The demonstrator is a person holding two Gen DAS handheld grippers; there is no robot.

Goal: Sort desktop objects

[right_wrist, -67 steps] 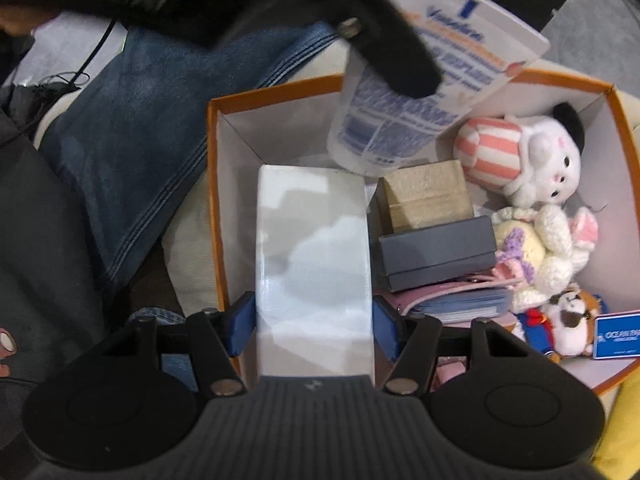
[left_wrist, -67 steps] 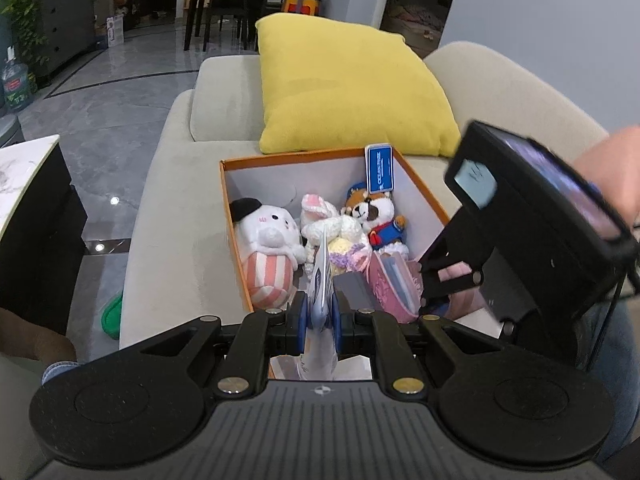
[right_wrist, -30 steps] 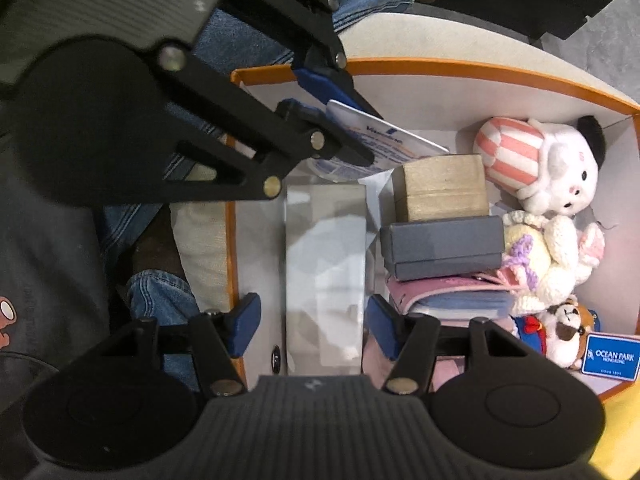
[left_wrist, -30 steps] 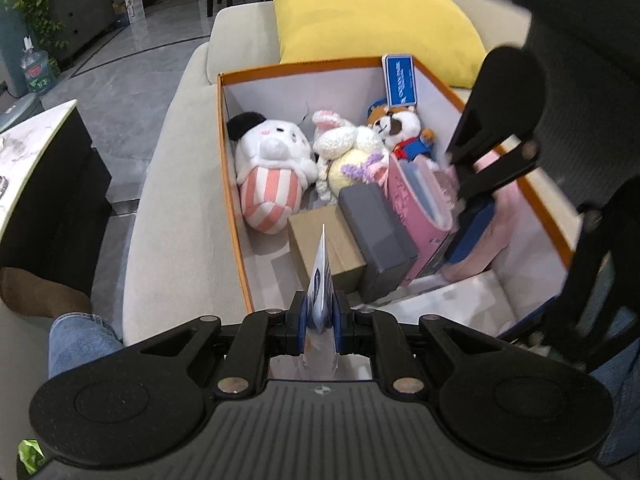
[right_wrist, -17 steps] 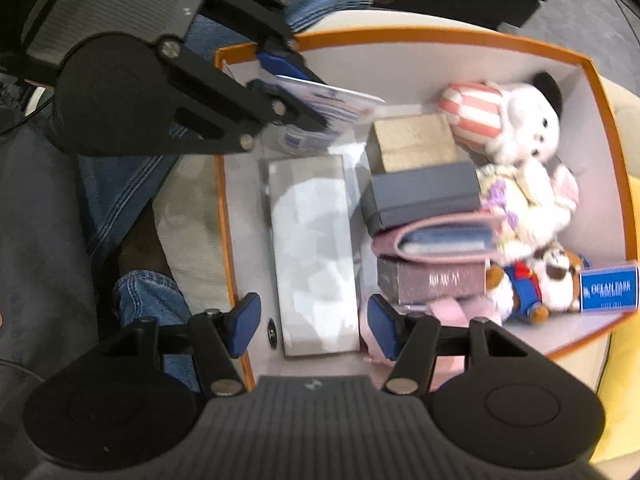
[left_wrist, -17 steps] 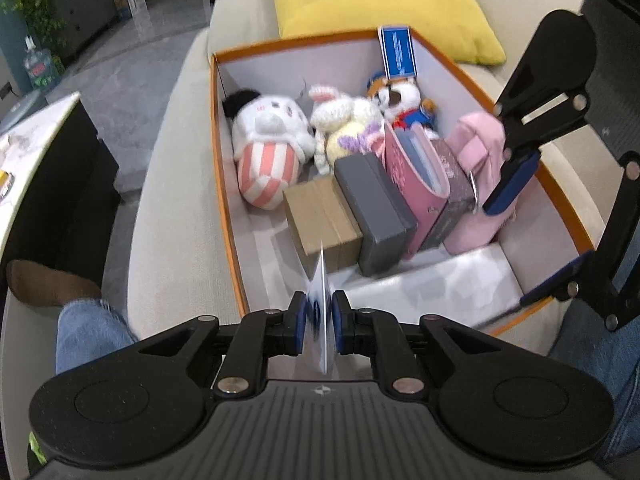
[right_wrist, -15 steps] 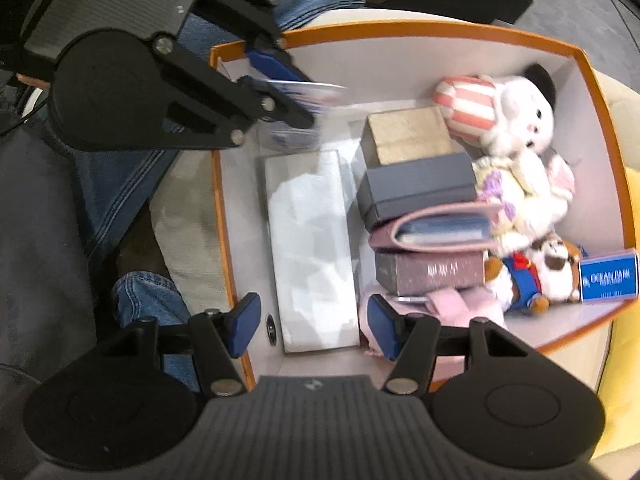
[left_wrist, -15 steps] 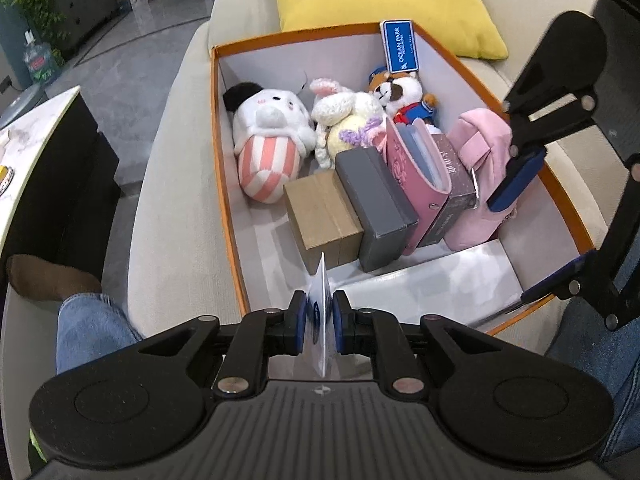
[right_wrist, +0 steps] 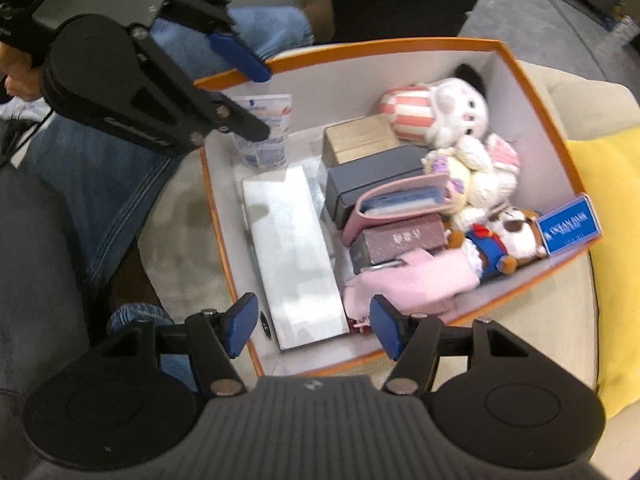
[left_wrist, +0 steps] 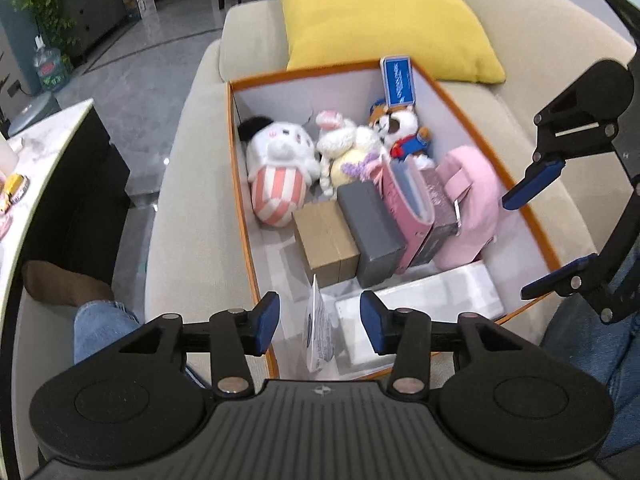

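Half a second ago the left gripper point(left_wrist: 315, 317) was clamped on the flat end of a white lotion tube point(left_wrist: 318, 330); its jaws have just been opening, and the tube now stands between the parted blue pads, touching neither as far as the blurred view tells. From the right wrist view the tube point(right_wrist: 264, 130) sits upright in the near corner of the orange-rimmed box point(right_wrist: 532, 92), beside a long white box point(right_wrist: 294, 252) lying flat on the floor. That orange box rests on a beige sofa point(left_wrist: 188, 168), with a yellow cushion point(left_wrist: 384, 16) behind it. The right gripper point(right_wrist: 310, 326) hovers over the opposite end of the white box with its jaws spread and empty; they too have just been opening a little. Further in, a brown cardboard box point(left_wrist: 324, 242), a grey case point(left_wrist: 372, 230) and a pink wallet point(left_wrist: 404, 204) stand side by side, with a pink pouch point(left_wrist: 472, 200) next to them. Beyond lie three plush toys: a striped white one point(left_wrist: 280, 164), a cream rabbit point(left_wrist: 348, 148) and a small dog point(left_wrist: 404, 132) with a blue tag point(left_wrist: 396, 80).
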